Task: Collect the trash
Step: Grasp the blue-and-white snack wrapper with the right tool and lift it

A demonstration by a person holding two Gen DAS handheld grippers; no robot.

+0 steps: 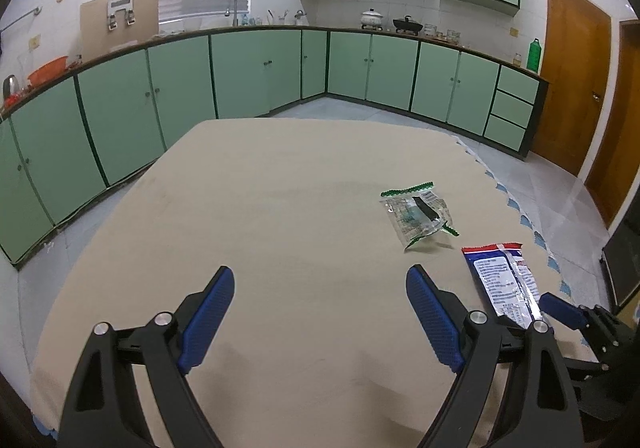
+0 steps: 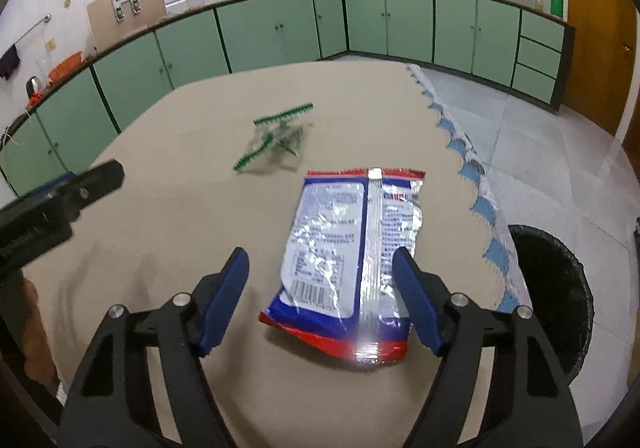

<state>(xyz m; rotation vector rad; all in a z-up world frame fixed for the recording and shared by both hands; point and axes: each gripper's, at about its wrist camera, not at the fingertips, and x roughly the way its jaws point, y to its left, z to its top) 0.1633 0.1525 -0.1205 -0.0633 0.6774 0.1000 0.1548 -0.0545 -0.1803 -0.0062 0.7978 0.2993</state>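
silver snack bag (image 2: pixel 352 260) with blue and red edges lies flat on the tan table cover (image 2: pixel 180 176), printed back side up, near the table's right edge. my right gripper (image 2: pixel 320 268) has its blue pads on either side of the bag's near end. the right-hand finger (image 2: pixel 416 300) sits at the bag's edge and i cannot tell whether it touches; the left-hand finger (image 2: pixel 224 300) stands clear of it, table showing in the gap. so: jaws fairly wide, straddling the bag, no pinch that i can see.

farther up the table, a clear wrapper (image 2: pixel 276 136) with green serrated ends, crumpled and partly lifted off the surface, well apart from the bag. it looks blurred from the right wrist; from the left wrist the same wrapper (image 1: pixel 418 214) is sharp.

my left gripper (image 1: pixel 320 284) hangs over bare table, jaws spread wide, nothing between them. the snack bag (image 1: pixel 502 280) lies to its right, and the right gripper (image 1: pixel 560 308) shows at the bag's near end.

beside the table on the right, a black-lined trash bin (image 2: pixel 560 288) stands on the grey tiled floor (image 2: pixel 540 148). green kitchen cabinets (image 2: pixel 280 32) run along the far walls.
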